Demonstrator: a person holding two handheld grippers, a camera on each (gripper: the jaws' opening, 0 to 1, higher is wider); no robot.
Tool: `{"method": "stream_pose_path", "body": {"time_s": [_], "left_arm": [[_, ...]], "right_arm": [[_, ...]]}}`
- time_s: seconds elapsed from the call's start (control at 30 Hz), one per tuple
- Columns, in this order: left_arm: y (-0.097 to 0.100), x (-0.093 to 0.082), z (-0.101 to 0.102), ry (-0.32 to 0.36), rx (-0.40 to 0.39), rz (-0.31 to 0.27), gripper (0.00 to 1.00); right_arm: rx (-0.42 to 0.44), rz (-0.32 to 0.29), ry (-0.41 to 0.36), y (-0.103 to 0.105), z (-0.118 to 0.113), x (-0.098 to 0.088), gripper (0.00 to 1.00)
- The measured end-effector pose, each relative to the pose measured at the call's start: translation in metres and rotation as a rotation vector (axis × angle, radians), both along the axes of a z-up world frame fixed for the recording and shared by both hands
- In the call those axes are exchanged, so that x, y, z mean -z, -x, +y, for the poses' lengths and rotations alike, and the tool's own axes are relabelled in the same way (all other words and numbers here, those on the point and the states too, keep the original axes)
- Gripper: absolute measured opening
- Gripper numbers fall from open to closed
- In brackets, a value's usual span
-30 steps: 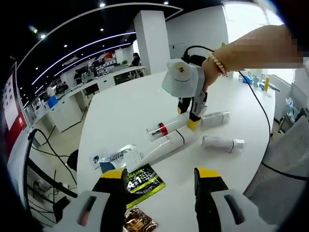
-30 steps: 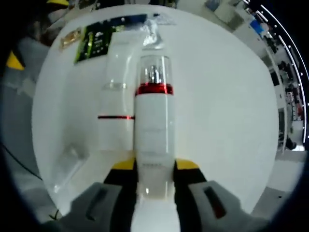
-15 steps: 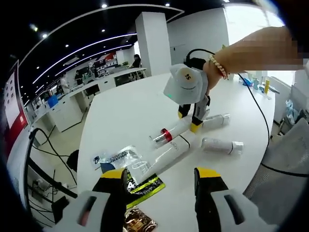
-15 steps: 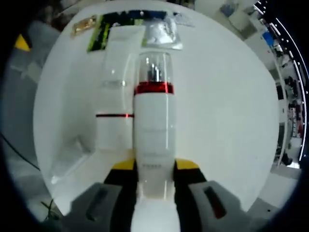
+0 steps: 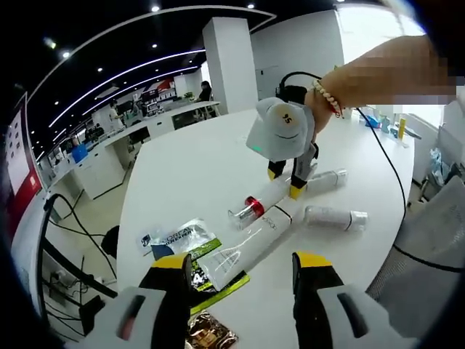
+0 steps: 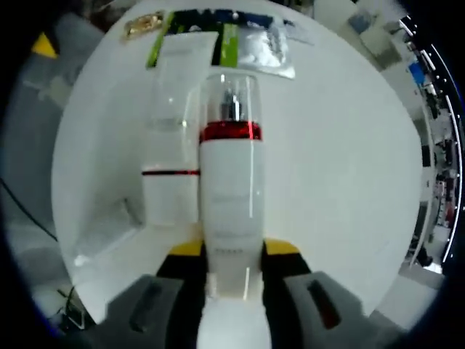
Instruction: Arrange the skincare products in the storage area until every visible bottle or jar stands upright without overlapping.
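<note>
My right gripper [image 6: 232, 251] is shut on the base of a white pump bottle [image 6: 229, 189] with a red band and a clear cap. In the left gripper view that bottle [image 5: 260, 205] slants above the white table [image 5: 182, 160], held by the right gripper [image 5: 285, 182] in a person's hand. Beside it lies a white tube [image 5: 247, 243] with a red line, its flat end over the green sachet [image 5: 221, 282]. Two more white bottles lie flat, one [image 5: 336, 217] to the right and one [image 5: 327, 178] behind the right gripper. My left gripper [image 5: 240, 280] is open above the near table edge.
A clear and blue sachet [image 5: 174, 238] and a gold sachet [image 5: 211, 338] lie near my left gripper. A black cable [image 5: 392, 160] runs along the table's right side. In the right gripper view the tube [image 6: 174, 145], a silver sachet [image 6: 265, 51] and a gold sachet [image 6: 142, 25] lie beyond the bottle.
The right gripper has raised the red-banded bottle off the table and carried it toward the sachets. The white tube has slid toward my left gripper, onto the green sachet. My left gripper stayed still.
</note>
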State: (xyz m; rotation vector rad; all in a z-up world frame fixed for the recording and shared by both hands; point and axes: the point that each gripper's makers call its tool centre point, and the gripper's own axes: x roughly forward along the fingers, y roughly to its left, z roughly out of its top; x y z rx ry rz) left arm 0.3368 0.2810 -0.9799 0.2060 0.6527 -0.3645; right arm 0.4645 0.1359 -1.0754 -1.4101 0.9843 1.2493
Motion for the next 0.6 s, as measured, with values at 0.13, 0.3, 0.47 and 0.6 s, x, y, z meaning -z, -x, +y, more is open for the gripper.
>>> {"method": "stream_pose_path", "body": {"time_s": [0.13,0.3,0.47,0.6], "left_arm": [[-0.0002,0.0004,-0.0002,-0.002,0.001,0.002,0.58],[-0.0006,-0.0003,-0.0005,-0.002,0.0,-0.001,0.58],[-0.0006,-0.0011,-0.0002,-0.005,-0.001,-0.004,0.58],[-0.0008,-0.0016,-0.0003,-0.005,0.0,-0.006,0.58]], "right_arm": [[-0.006,-0.001,0.027,-0.0009,0.0,0.0009,0.27],[-0.013,0.0,0.037,-0.0009,-0.0007,0.0009,0.27],[-0.009,0.004,0.036,-0.0011,-0.0012,0.0013,0.27],[-0.009,0.004,0.037,-0.001,-0.0015,0.0013,0.27]]}}
